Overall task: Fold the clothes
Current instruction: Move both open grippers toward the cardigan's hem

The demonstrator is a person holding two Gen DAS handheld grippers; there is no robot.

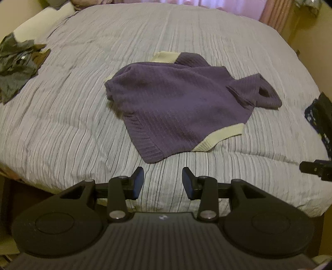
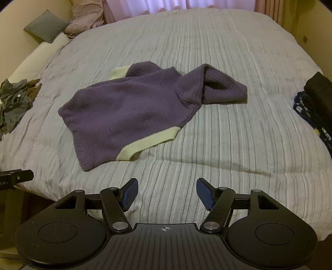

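Observation:
A purple knit sweater (image 1: 176, 103) with cream cuffs and hem lies crumpled in the middle of the striped bedspread (image 1: 72, 128); the right wrist view shows the same sweater (image 2: 128, 110) left of centre. My left gripper (image 1: 162, 180) hovers open over the bed's near edge, just short of the sweater's lower purple corner, with nothing between its fingers. My right gripper (image 2: 167, 193) is open wider, also empty, above bare bedspread (image 2: 228, 145) to the right of the sweater's cream hem (image 2: 149, 143). Each gripper's tip shows at the edge of the other's view.
A heap of grey and brown clothes (image 1: 16, 64) lies at the bed's left edge. Dark folded clothes (image 2: 315, 103) sit at the right edge. Pillows (image 2: 47, 27) lean at the far left corner, by pink curtains (image 2: 186, 6). The bed's near edge drops off below the grippers.

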